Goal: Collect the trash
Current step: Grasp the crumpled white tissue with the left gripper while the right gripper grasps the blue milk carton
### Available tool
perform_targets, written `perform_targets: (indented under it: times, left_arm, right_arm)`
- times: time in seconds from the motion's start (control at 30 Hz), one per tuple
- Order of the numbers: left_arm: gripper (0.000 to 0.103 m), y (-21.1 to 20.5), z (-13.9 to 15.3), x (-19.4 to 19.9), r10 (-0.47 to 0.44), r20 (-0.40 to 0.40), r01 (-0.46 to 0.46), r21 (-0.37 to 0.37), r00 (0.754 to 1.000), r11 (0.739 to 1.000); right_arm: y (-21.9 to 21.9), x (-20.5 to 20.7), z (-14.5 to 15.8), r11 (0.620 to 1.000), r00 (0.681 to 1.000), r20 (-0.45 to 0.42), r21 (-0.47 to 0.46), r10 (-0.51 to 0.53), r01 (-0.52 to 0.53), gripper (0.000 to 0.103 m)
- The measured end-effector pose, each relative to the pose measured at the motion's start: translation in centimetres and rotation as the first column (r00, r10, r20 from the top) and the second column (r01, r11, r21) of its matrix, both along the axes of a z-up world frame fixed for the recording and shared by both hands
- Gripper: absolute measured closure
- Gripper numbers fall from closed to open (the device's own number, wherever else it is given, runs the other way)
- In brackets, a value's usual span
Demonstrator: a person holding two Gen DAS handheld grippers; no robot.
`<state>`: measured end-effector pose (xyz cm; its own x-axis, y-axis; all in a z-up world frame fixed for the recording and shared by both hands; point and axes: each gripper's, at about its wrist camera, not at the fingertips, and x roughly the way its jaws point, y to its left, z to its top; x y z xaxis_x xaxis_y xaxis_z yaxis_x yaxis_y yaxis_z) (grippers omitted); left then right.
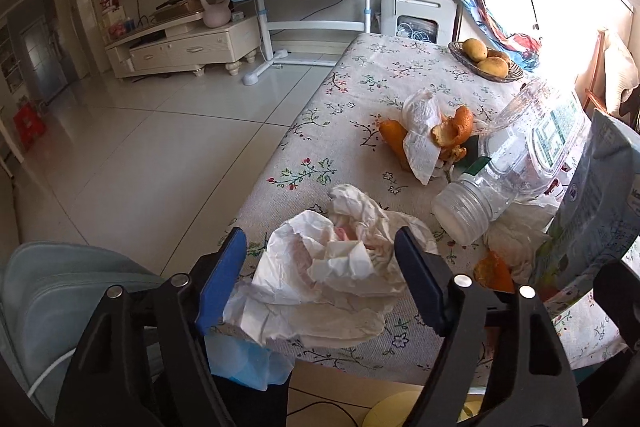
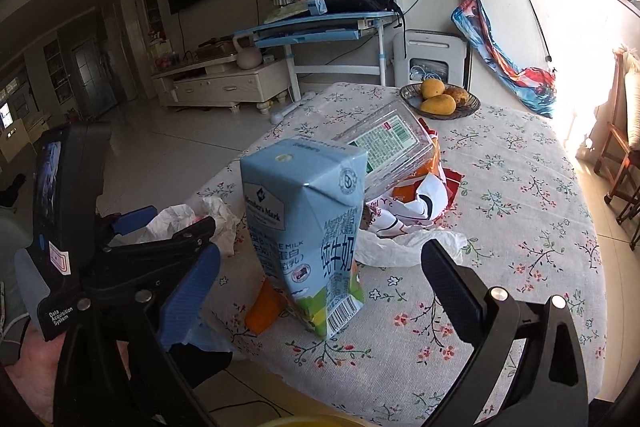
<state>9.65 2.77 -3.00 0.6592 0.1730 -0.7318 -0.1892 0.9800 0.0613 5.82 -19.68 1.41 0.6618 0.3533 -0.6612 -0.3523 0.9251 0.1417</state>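
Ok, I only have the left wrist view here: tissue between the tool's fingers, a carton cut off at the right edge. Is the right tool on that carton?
Observer: No. The right tool is open, with a finger on either side of the milk carton, not touching it.
Operator: Carton upright?
Observer: Yes, leaning slightly, with orange peel at its base.
Operator: Anything behind it?
Observer: A red-and-white wrapper, beneath the tilted clear bottle.

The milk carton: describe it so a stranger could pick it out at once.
On the floral tablecloth, near the table's front edge, a pile of trash lies ahead of the open right gripper. The milk carton stands upright there: the only pale blue box, taller than the crumpled tissue and clear plastic bottle beside it.
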Motion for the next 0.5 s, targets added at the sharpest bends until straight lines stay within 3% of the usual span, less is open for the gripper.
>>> perform_targets:
  times: [0.2, 0.3, 0.33, 0.5]
  left_arm:
    - [0.069, 0.3, -1.0, 0.9, -0.035, -0.004, 0.035, -0.084, 0.999, 0.996]
    - [0.075, 0.2, -0.9, 0.6, -0.047, 0.011, 0.048, -0.1, 0.999, 0.994]
    - [0.077, 0.4, -0.9, 0.5, -0.044, 0.015, 0.046, -0.113, 0.999, 0.992]
    - [0.079, 0.9, -0.6, -0.2, -0.036, 0.043, 0.043, -0.175, 0.998, 0.984]
  right_arm:
    - [0.4, 1.7, -1.0, 0.999, 1.0, -0.001, 0.035, -0.013, 0.013, 0.009]
    - [-0.1, 2.3, -1.6, 0.997, 1.0, -0.02, 0.071, -0.02, 0.022, 0.037]
    - [-0.3, 2.4, -1.6, 0.996, 0.999, -0.028, 0.089, -0.022, 0.025, 0.051]
    - [-1.3, 2.3, -1.8, 0.99, 0.998, -0.027, 0.129, -0.051, 0.054, 0.054]
